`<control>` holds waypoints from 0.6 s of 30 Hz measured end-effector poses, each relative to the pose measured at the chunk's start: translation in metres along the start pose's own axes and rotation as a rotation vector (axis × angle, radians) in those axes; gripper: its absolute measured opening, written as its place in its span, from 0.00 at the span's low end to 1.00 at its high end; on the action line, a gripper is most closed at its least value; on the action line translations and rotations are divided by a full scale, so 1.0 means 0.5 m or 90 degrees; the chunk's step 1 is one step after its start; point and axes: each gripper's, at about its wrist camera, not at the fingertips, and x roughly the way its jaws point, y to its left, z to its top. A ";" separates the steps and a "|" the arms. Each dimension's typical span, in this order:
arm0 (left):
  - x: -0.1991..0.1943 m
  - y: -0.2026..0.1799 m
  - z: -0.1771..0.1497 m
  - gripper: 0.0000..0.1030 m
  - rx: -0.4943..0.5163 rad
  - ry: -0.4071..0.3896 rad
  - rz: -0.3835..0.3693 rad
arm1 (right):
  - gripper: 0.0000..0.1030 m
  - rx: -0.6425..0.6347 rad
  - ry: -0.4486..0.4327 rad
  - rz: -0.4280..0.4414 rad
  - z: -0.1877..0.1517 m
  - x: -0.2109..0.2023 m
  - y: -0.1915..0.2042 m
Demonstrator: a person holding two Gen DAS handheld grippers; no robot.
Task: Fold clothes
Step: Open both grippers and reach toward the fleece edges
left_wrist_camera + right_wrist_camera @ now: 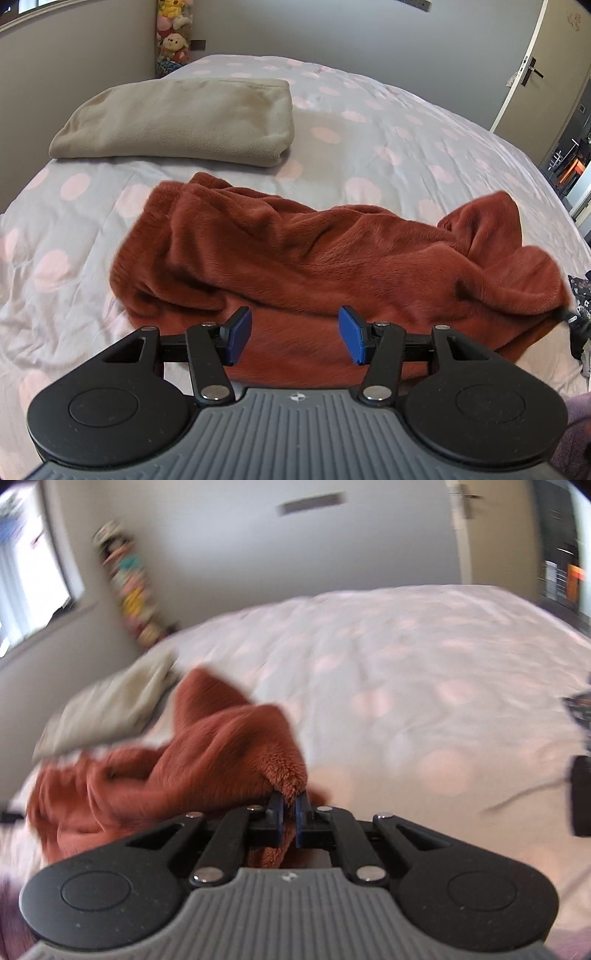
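Observation:
A rust-red fleece garment (303, 254) lies crumpled on the bed in the left wrist view. My left gripper (294, 334) hovers open just over its near edge, blue pads apart, nothing between them. In the right wrist view the same rust-red garment (207, 760) is bunched to the left, and my right gripper (290, 805) is shut on a corner of it, lifting that corner off the bed. This view is motion-blurred. A folded beige fleece (184, 122) rests behind the red one, and the folded beige fleece (110, 705) shows at the left in the right wrist view.
The bed carries a grey cover with pink dots (388, 140). Plush toys (173, 37) hang in the far wall corner. A door (532, 66) stands open at the right. A dark patterned cloth (580, 705) and a black object (581, 797) sit at the bed's right edge.

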 end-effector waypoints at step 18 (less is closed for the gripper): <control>0.042 -0.011 0.073 0.49 -0.017 -0.027 0.021 | 0.25 -0.031 -0.004 -0.127 0.055 -0.044 -0.123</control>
